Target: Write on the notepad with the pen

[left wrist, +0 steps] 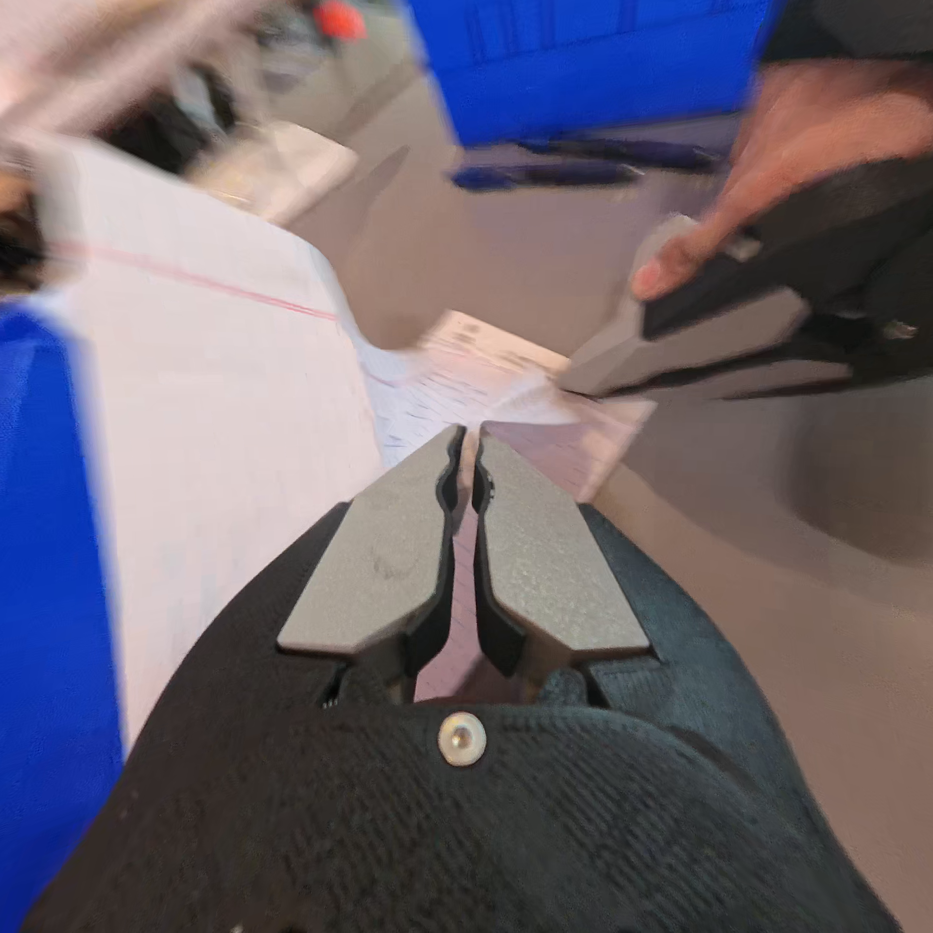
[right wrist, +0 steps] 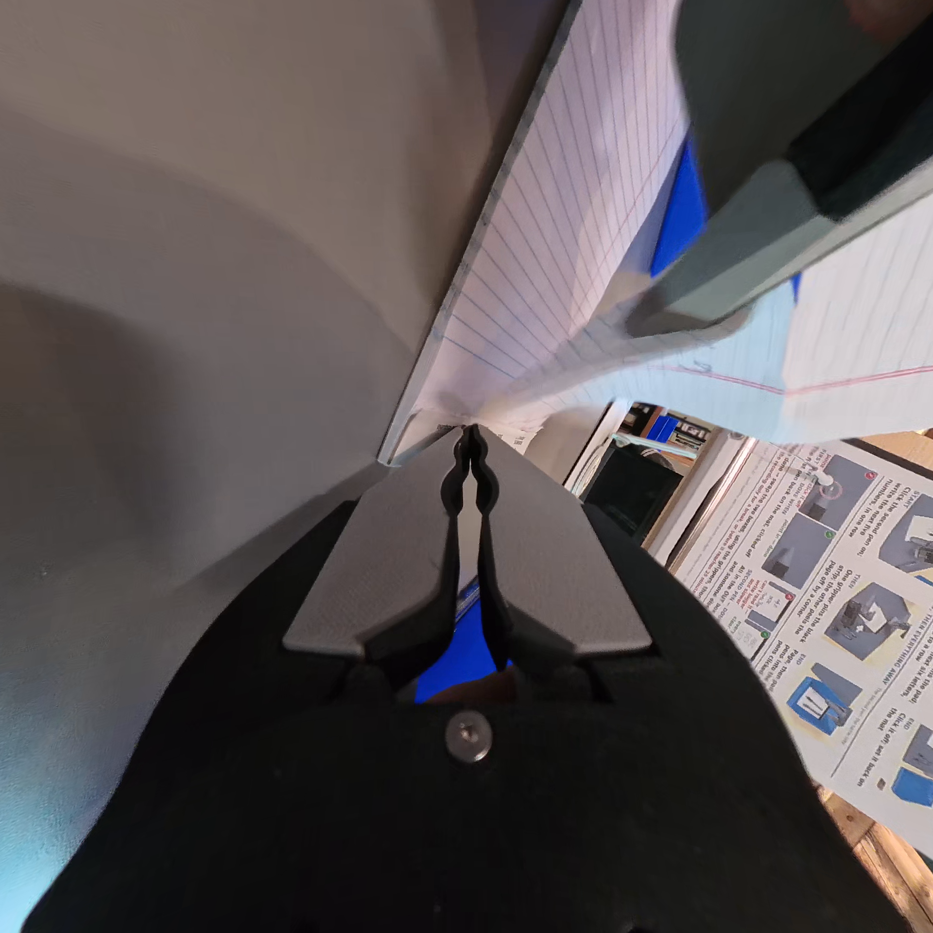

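Notepad (left wrist: 595, 434) on grey worktop (left wrist: 707, 555), top lined sheet (left wrist: 217, 378) lifted and curled (heavy motion blur). Left tongs (left wrist: 472, 429) clenched on sheet edge. Right tongs (right wrist: 470, 429) clenched at notepad corner. Pens (left wrist: 545, 174) lie beside blue bin (left wrist: 580, 65).

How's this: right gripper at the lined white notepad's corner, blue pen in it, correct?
Wrong: the right gripper holds no pen; it is shut at the lined white notepad's corner. The left wrist view shows blue pens lying by the blue box.
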The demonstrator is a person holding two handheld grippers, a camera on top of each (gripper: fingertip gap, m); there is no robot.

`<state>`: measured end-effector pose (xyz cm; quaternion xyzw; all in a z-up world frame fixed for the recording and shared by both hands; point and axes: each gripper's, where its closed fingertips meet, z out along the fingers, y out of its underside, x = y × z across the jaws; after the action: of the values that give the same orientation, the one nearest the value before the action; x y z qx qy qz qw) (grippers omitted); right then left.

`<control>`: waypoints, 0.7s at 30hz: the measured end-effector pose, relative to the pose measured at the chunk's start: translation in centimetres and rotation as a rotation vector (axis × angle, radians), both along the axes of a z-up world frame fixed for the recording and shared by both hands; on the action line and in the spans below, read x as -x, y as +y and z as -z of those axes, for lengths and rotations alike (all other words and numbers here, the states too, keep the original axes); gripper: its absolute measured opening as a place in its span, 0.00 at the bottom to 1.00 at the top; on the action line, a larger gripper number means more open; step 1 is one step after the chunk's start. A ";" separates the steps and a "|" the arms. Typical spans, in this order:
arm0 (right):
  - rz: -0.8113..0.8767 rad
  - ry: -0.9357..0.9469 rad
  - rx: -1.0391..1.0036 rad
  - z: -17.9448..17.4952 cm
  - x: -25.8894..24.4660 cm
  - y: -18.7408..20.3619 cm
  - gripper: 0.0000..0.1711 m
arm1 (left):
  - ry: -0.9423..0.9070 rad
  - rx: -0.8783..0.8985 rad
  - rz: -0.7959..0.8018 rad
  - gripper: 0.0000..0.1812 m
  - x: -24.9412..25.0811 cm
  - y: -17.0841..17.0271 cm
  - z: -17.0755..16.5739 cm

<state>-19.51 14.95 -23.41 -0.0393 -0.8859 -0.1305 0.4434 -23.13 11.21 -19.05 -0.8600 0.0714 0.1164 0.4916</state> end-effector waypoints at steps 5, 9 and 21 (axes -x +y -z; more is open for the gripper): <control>-0.015 -0.003 0.054 0.0 0.0 0.0 0.00 | -0.063 -0.205 -0.111 0.00 6.0 -4.2 -4.5; -0.009 0.008 0.083 -0.1 0.1 0.0 0.00 | -0.052 -0.243 -0.039 0.00 3.3 -4.0 -5.9; 0.353 0.313 1.205 -6.5 -2.5 1.2 0.00 | 0.192 -0.312 0.132 0.00 -3.6 -1.3 -10.6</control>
<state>-17.02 16.13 -16.95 -0.4450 -0.7091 0.3260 0.4393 -19.58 9.94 -8.41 -0.7519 0.1553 0.1748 0.6164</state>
